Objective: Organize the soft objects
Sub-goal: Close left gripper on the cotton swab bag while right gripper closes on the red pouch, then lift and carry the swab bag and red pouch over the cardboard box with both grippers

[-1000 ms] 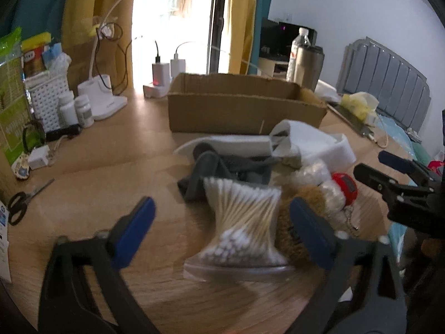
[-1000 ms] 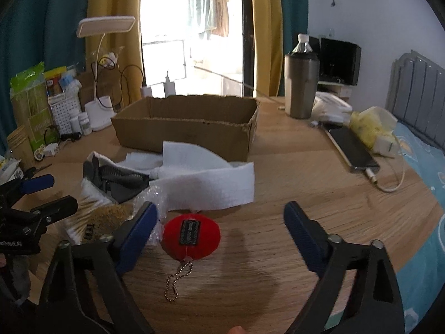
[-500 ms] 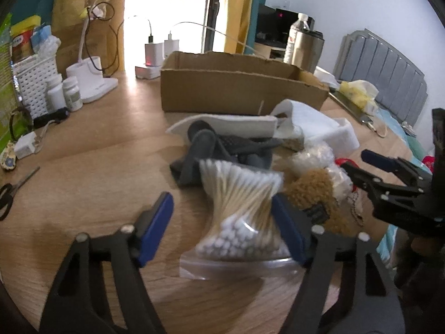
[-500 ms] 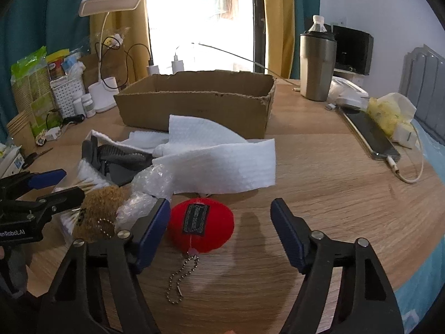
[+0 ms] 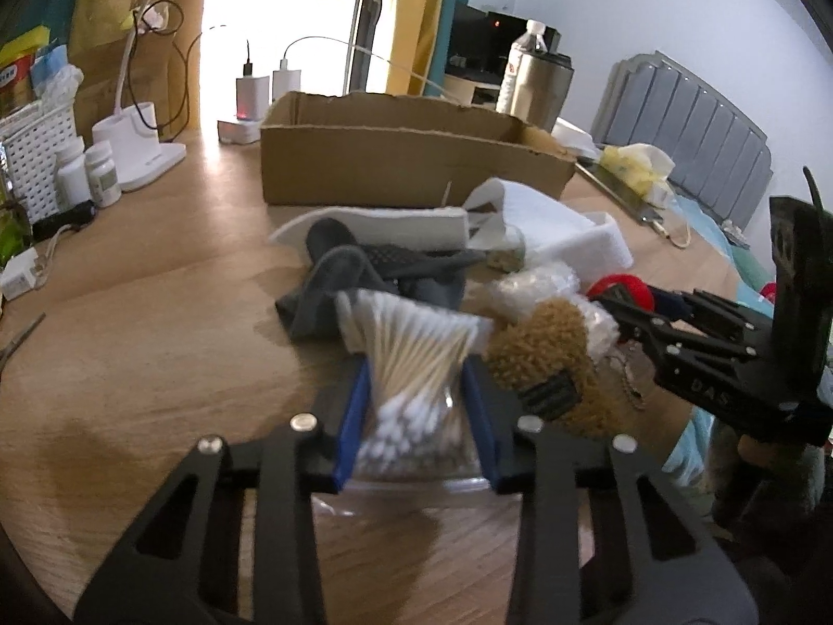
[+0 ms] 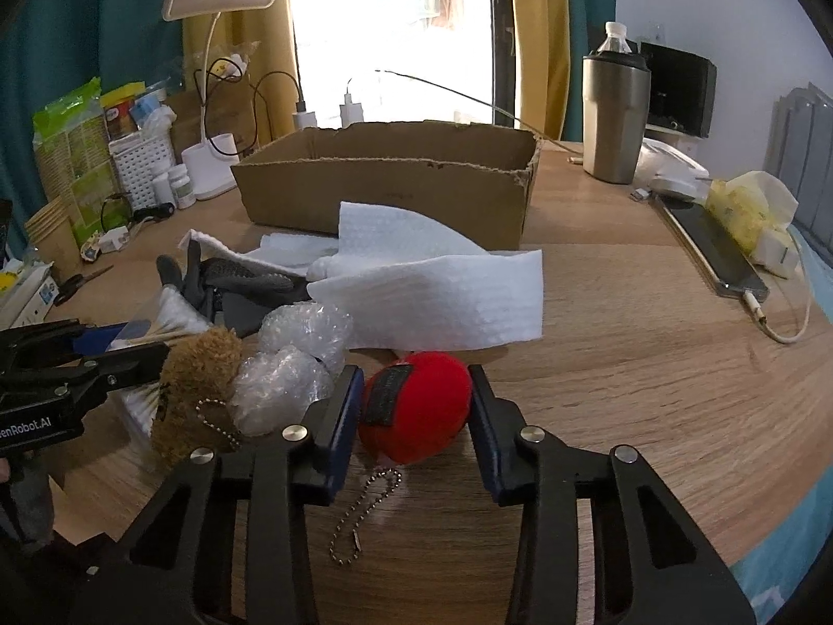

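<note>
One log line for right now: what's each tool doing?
left tool: closing, pads against bag of cotton swabs | right tool: closing, pads against red plush ball | cardboard box: empty as far as visible

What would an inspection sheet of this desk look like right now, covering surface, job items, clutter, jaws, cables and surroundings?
Surface: wooden desk, crowded at its left and far edges.
Job's things: swab bag, red plush, brown plush, bubble wrap, grey glove and foam sheet lie piled before an open box.
Clutter: lamp, basket, pill bottles, scissors, tumbler, phone.
Grippers: left gripper jaws closing, pads on the swab bag; right gripper jaws closing, pads on the red plush.
Cables: phone cable; chargers by the window.
Surroundings: yellow curtains, bright window, bed at right.
</note>
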`<state>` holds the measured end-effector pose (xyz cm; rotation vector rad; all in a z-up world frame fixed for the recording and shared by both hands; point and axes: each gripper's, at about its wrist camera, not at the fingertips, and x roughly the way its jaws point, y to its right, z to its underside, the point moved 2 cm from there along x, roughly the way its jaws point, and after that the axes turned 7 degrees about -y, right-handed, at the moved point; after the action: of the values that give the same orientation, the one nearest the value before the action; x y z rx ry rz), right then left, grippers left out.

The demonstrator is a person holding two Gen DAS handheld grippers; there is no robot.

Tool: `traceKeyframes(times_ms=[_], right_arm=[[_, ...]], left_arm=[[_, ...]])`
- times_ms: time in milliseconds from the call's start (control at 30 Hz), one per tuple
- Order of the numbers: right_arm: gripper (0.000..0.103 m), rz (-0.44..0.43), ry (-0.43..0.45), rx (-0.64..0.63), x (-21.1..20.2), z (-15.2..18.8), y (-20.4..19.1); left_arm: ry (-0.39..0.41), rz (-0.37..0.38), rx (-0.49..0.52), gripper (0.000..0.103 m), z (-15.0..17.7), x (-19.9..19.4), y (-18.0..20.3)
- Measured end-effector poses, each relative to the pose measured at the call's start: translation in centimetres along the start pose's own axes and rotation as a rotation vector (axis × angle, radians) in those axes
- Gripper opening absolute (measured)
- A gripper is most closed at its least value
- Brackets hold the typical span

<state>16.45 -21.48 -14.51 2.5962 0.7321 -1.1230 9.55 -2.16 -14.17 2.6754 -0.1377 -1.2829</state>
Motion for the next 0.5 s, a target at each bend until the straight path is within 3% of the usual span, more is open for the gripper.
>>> traceKeyframes(times_ms=[500], right_arm=[[0.040,0.030,0.078,-0.016,-3.4,-1.2,0.3]], left_arm=[[0.116,-0.013,0.014,0.035,-0.9,-4.2,0.5]])
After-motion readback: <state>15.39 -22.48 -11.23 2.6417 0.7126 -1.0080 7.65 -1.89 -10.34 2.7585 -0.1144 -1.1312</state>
